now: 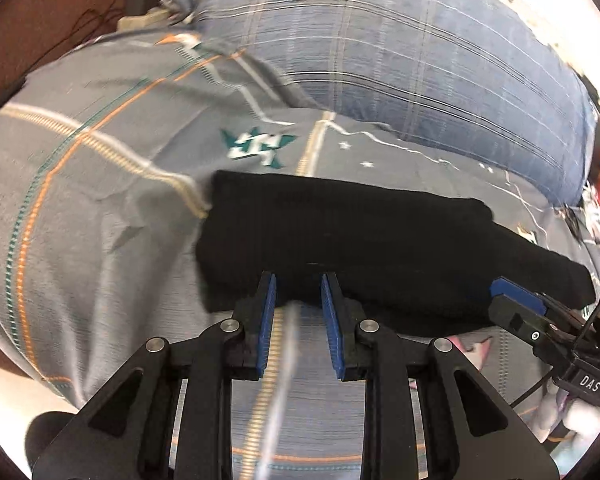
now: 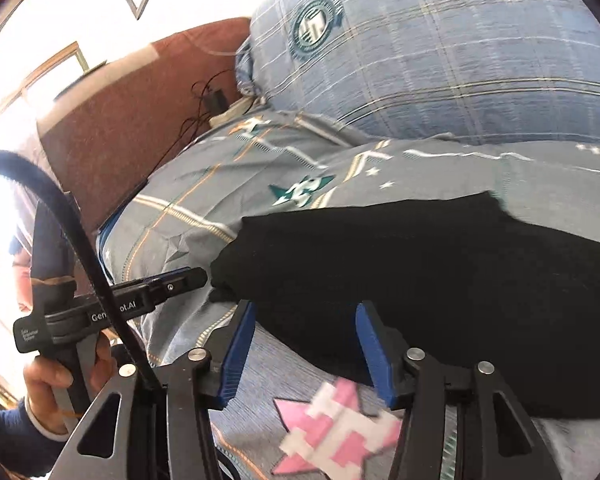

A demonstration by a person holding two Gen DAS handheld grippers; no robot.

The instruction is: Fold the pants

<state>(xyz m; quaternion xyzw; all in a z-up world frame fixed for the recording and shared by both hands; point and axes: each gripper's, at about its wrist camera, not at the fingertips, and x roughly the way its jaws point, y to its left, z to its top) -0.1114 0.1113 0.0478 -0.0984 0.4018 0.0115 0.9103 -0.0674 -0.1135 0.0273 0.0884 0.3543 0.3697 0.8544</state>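
The black pants [image 1: 348, 240] lie folded into a thick bundle on the grey patterned bedsheet [image 1: 100, 208]. In the left wrist view my left gripper [image 1: 299, 280] is open, its blue pads at the bundle's near edge with nothing between them. My right gripper shows there at the bundle's right end [image 1: 516, 296]. In the right wrist view the pants [image 2: 420, 272] fill the middle. My right gripper [image 2: 306, 312] is open, wide apart at the bundle's near edge. My left gripper [image 2: 192, 278] shows from the side at the bundle's left end.
A large blue plaid pillow [image 1: 420, 60] lies behind the pants [image 2: 460, 52]. A brown headboard [image 2: 120, 140] with a charger and cables [image 2: 216, 100] stands at the far left. A pink star print [image 2: 332, 428] marks the sheet under my right gripper.
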